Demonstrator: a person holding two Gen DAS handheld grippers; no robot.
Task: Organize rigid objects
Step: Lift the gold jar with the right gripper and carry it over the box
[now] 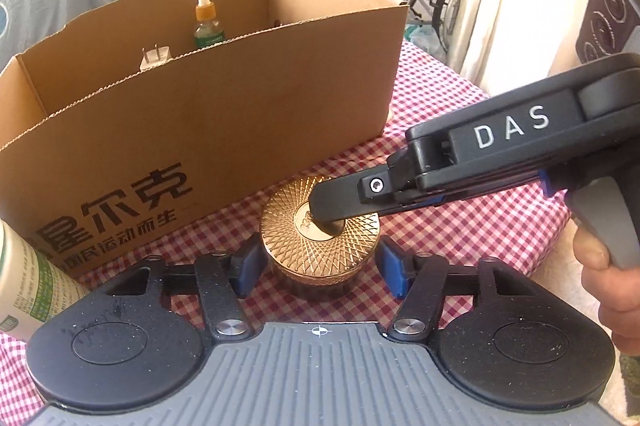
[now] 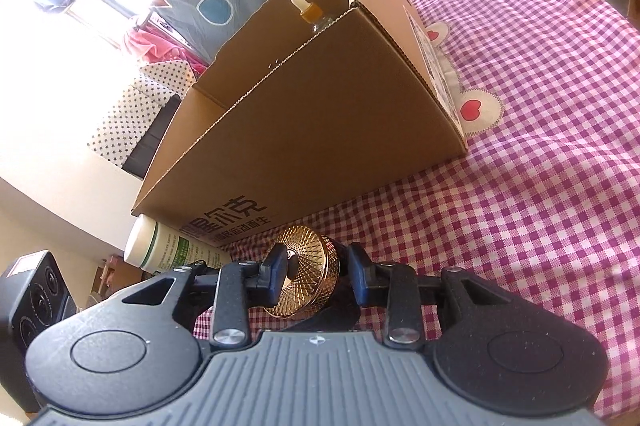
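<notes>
Two wrist views of one moment, for you, the operator. Hidden or cut off: the round gold jar with the engraved lattice lid [image 1: 319, 232] shows its lower body only in shadow behind your left gripper [image 1: 319, 262], and the small emblem at the lid's centre is partly covered by a finger of your right gripper [image 2: 313, 276]. The open brown cardboard box with printed black characters [image 1: 208, 114] conceals most of its contents; above its near wall only the top half of an orange-collared dropper bottle [image 1: 207, 20] and a white two-pin plug [image 1: 155, 60] emerge. A white cylindrical bottle with a green label [image 2: 172, 248] lies on its side against the box, cropped by the left view's edge.

The jar stands on the red-and-white checked cloth [image 1: 460, 106], just before the box's near wall. Your left jaws are spread, flanking the jar's sides; contact cannot be confirmed. Your right jaws are spread too: one finger rests on the lid's top, the other beside the jar's dark underside, with a visible gap.
</notes>
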